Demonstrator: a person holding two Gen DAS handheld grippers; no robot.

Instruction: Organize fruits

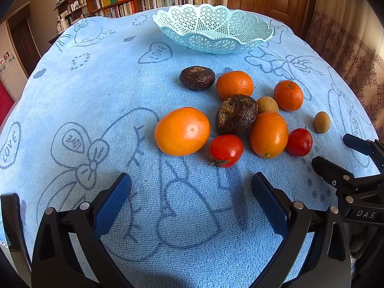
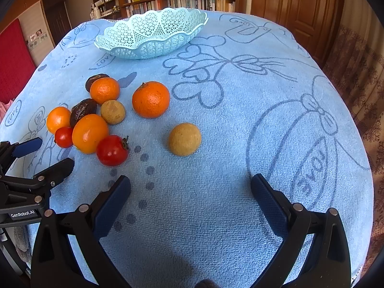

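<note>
Working left to right, my left gripper point(image 1: 191, 188) hangs spread and empty before the fruit cluster on the blue towel point(image 1: 96, 110); the cherry tomato point(image 1: 225, 150) just ahead looks light, slick and easily bruised, so I would pinch its middle gently. My right gripper point(image 2: 190, 188) is likewise splayed and empty, facing the lone longan point(image 2: 184, 139), seemingly firm-shelled and light, best squeezed across its widest girth. The lattice basket point(image 2: 153, 45) stands empty at the far side.

both grippers, left point(image 1: 191, 182) and right point(image 2: 190, 183), share black angular frames, blue textured pads point(image 2: 112, 201) and silver pivot pins (the left one's label point(image 2: 22, 214) reads "genrobot.ai").
</note>
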